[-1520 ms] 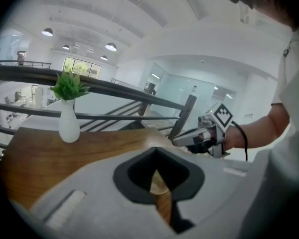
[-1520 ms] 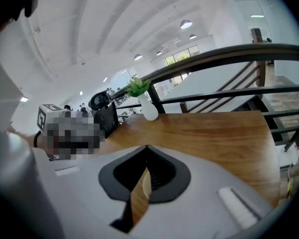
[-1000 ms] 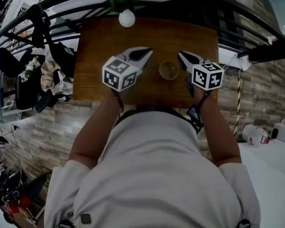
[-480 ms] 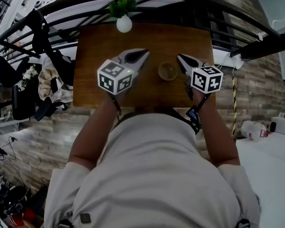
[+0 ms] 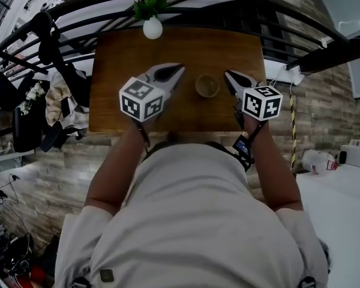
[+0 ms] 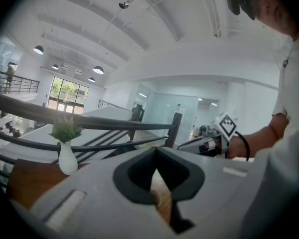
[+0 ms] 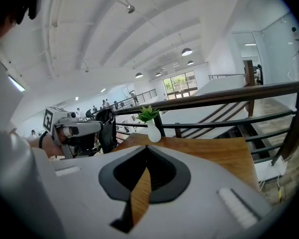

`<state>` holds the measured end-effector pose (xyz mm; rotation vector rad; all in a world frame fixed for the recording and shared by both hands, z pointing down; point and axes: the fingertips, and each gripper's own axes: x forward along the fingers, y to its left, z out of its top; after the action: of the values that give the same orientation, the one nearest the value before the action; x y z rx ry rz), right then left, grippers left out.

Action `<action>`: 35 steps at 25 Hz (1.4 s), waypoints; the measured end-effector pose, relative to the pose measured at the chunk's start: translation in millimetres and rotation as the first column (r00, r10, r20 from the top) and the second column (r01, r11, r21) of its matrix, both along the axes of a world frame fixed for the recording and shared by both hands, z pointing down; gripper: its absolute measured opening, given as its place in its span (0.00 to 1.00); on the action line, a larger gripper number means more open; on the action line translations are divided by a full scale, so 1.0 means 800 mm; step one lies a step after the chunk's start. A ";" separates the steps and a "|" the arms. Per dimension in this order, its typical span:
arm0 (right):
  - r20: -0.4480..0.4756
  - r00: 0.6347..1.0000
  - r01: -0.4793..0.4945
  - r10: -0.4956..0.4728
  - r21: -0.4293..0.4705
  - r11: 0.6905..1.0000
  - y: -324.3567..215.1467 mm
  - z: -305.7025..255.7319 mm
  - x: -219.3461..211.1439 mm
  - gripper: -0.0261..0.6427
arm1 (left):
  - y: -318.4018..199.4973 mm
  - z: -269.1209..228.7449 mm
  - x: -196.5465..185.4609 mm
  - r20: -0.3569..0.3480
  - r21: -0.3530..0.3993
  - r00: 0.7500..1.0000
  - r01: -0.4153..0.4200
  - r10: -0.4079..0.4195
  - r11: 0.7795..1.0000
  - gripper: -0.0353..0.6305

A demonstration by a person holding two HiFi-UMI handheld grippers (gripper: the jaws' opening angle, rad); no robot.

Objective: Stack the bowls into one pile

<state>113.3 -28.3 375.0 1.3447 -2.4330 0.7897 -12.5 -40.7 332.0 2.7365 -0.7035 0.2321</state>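
Because the bowls (image 5: 207,86) nest together, their count is unclear.

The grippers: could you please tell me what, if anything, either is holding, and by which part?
Nothing is held: the left gripper and the right gripper are both shut and empty.

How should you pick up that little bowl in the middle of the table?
By its rim, probably. The bowl sits upright with its open mouth facing up, so come down from above and pinch the wall, one jaw inside, one outside. The right gripper is close beside it, so the rim's right side looks handiest.
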 end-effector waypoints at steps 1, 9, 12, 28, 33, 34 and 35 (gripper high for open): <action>0.003 1.000 0.003 -0.003 0.001 1.000 0.003 -0.002 0.003 0.05 | 0.004 -0.002 0.003 0.000 0.000 1.000 0.001 -0.001 1.000 0.06; -0.003 0.998 0.058 -0.058 0.023 0.998 0.050 -0.007 0.029 0.05 | 0.041 -0.005 0.032 -0.015 -0.010 0.999 0.049 -0.049 0.999 0.06; 0.006 0.997 0.078 -0.078 0.027 0.997 0.076 -0.008 0.043 0.05 | 0.067 -0.003 0.045 -0.019 -0.020 0.997 0.075 -0.076 0.997 0.06; 0.053 0.979 0.195 -0.196 0.020 0.981 0.226 0.011 0.123 0.05 | 0.233 0.003 0.141 -0.018 -0.032 0.988 0.153 -0.154 0.988 0.06; 0.058 0.974 0.220 -0.221 0.021 0.975 0.272 0.025 0.132 0.05 | 0.281 0.017 0.149 -0.006 -0.049 0.984 0.175 -0.176 0.983 0.06; 0.057 0.973 0.221 -0.222 0.020 0.975 0.277 0.025 0.133 0.05 | 0.287 0.018 0.147 -0.004 -0.053 0.983 0.182 -0.182 0.982 0.06; 0.055 0.973 0.223 -0.224 0.021 0.975 0.281 0.024 0.134 0.05 | 0.291 0.019 0.145 -0.003 -0.055 0.982 0.189 -0.189 0.980 0.06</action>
<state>220.3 196.1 394.3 1.0405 -2.5806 0.7631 103.7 192.4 347.4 2.5965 -0.9346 0.1940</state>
